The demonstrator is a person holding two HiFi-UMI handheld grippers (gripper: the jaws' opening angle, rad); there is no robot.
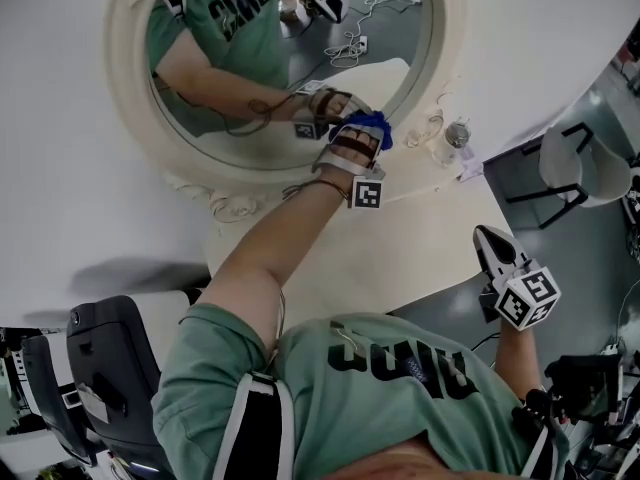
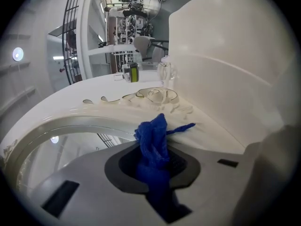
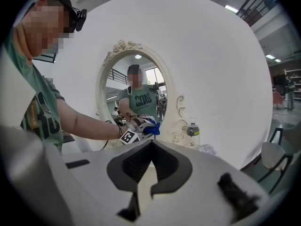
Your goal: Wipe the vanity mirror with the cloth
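- Left gripper [image 1: 362,140] is pinching the cloth [image 1: 373,126]: the jaws are clamping down on a bunched blue wad, and the left gripper view shows it filling the slot between the pads [image 2: 175,163].
- The cloth is sticking up past the jaw tips, with one thin tail trailing off to the side.
- The cloth is sitting at the lower-right edge of the vanity mirror [image 1: 262,80], right where the glass meets the cream frame [image 1: 128,88].
- I can't tell whether it's actually pressing on the glass or only on the frame.
- In the left gripper view the cloth [image 2: 152,141] is overlapping the frame's carved scrollwork, with the mirror glass [image 2: 61,147] lying to its left.
- The left arm is reaching forward across the white table [image 1: 420,243] to the mirror.
- Right gripper [image 1: 492,244] is hanging low beside the torso, off the table edge and well apart from the mirror.
- Its jaws are pressing together at the tips and gripping nothing; the right gripper view [image 3: 149,173] is only showing pale background through the slit below the tips.
- From the right gripper view, the mirror [image 3: 136,109] is standing upright against the white wall and reflecting the person and the cloth.
- A clear bottle [image 1: 455,136] is standing on the table just right of the frame.
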